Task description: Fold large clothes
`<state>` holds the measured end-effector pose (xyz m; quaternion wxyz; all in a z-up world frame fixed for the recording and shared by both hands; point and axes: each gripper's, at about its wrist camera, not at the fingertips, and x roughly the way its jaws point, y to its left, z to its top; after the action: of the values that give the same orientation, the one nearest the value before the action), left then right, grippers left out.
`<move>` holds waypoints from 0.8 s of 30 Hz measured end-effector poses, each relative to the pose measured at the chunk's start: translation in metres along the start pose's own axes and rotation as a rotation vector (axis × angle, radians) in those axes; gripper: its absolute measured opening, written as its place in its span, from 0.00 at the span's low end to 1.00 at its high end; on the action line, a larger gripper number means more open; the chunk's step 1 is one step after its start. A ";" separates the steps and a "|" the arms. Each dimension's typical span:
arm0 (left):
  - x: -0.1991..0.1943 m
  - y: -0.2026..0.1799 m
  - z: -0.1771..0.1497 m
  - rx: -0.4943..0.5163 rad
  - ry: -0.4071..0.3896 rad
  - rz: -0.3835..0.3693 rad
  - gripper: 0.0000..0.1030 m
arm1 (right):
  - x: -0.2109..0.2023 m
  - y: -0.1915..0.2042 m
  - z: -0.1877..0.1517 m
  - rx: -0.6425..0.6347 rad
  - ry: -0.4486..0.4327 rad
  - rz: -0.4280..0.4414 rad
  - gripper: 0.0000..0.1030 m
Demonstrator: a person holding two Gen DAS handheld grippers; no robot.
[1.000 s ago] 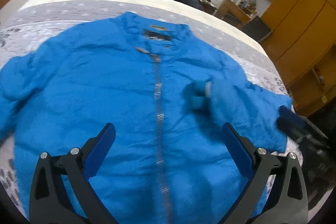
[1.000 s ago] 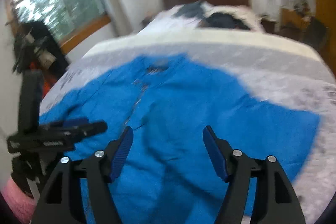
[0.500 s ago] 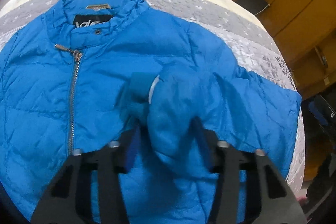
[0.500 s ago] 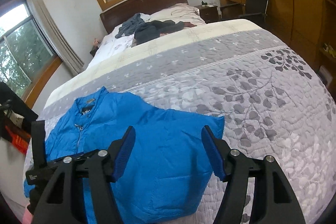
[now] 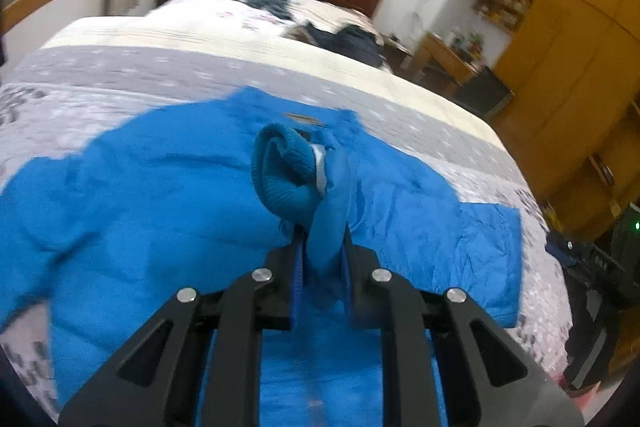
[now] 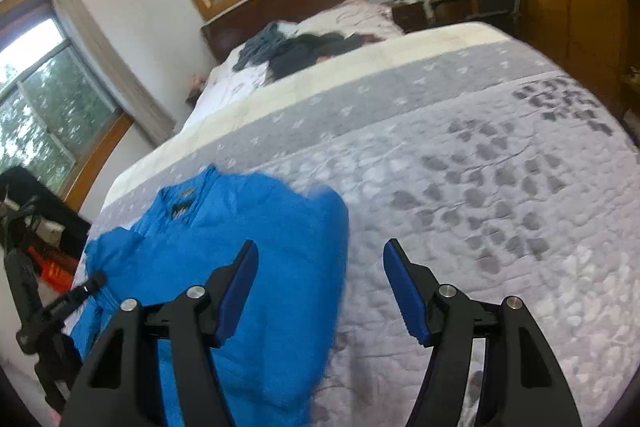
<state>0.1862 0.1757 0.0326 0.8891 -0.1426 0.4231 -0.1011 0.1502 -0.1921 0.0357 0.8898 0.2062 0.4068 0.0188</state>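
Note:
A bright blue zip jacket lies spread front-up on the grey quilted bed, collar toward the headboard. My left gripper is shut on the jacket's sleeve, whose ribbed cuff curls up above the fingers, lifted over the chest. In the right wrist view the jacket lies at the lower left. My right gripper hangs open above the jacket's right edge and the quilt, holding nothing.
The grey floral quilt stretches to the right of the jacket. Dark clothes are piled near the wooden headboard. A wooden wardrobe and desk stand right of the bed. A black stand is at the bed's left side.
My left gripper closed on the sleeve and raised it over the jacket's chest. The right gripper stayed open and swung lower, toward the jacket's right edge.

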 end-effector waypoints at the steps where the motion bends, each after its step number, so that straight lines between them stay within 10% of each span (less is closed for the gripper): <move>1: -0.004 0.010 0.001 -0.013 -0.009 0.018 0.13 | 0.004 0.004 -0.002 -0.012 0.016 0.004 0.64; 11: -0.004 0.098 -0.013 -0.109 0.050 0.106 0.14 | 0.080 0.046 -0.040 -0.114 0.219 0.009 0.56; 24: -0.019 0.137 -0.018 -0.175 0.015 0.115 0.37 | 0.086 0.046 -0.052 -0.133 0.232 -0.089 0.58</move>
<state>0.1689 0.3065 -0.0109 0.8743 -0.1945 0.4445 -0.0138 0.1761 -0.1142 -0.0382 0.8484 0.1249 0.5135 0.0302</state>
